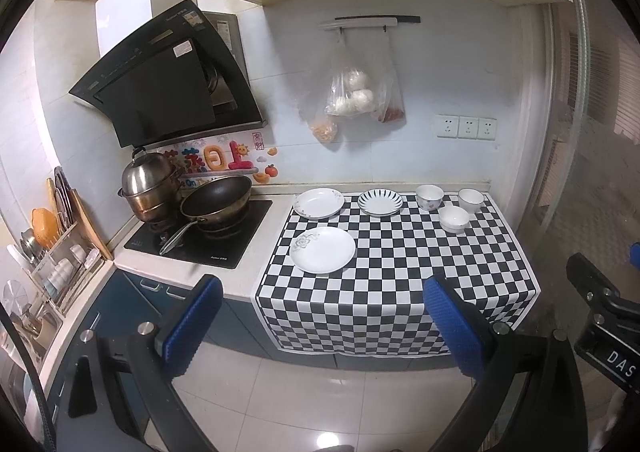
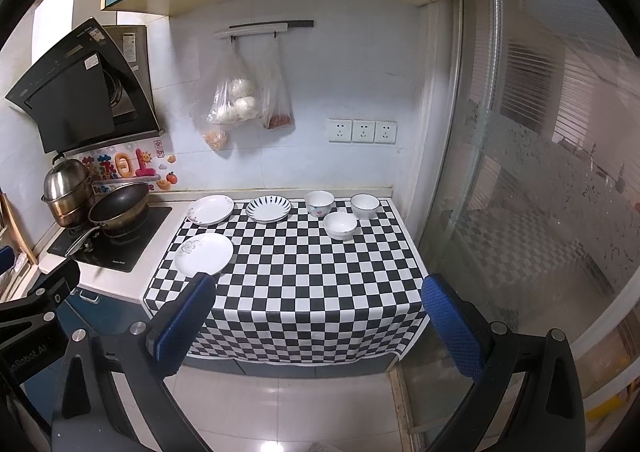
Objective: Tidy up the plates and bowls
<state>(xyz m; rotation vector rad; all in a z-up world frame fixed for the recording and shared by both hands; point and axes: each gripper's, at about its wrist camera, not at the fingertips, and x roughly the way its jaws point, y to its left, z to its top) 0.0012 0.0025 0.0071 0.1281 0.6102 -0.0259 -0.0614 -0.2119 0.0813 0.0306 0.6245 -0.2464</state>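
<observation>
Three plates lie on the checkered cloth (image 1: 400, 272): a white flowered plate (image 1: 322, 249) in front, a white plate (image 1: 318, 203) at the back left, and a blue-striped plate (image 1: 380, 202) beside it. Three white bowls stand at the back right: one with a red mark (image 1: 429, 197), one plain (image 1: 471, 200), one in front of them (image 1: 453, 218). The same plates (image 2: 203, 254) (image 2: 210, 210) (image 2: 268, 208) and bowls (image 2: 319, 203) (image 2: 365, 206) (image 2: 339, 225) show in the right wrist view. My left gripper (image 1: 324, 316) and right gripper (image 2: 320, 312) are open and empty, held back from the counter's front edge.
A hob (image 1: 200, 236) with a wok (image 1: 216, 202) and a steel pot (image 1: 150, 188) lies left of the cloth. A dish rack (image 1: 56, 252) stands at the far left. Bags (image 1: 352, 92) hang on the wall. A glass door (image 2: 540, 192) borders the counter's right.
</observation>
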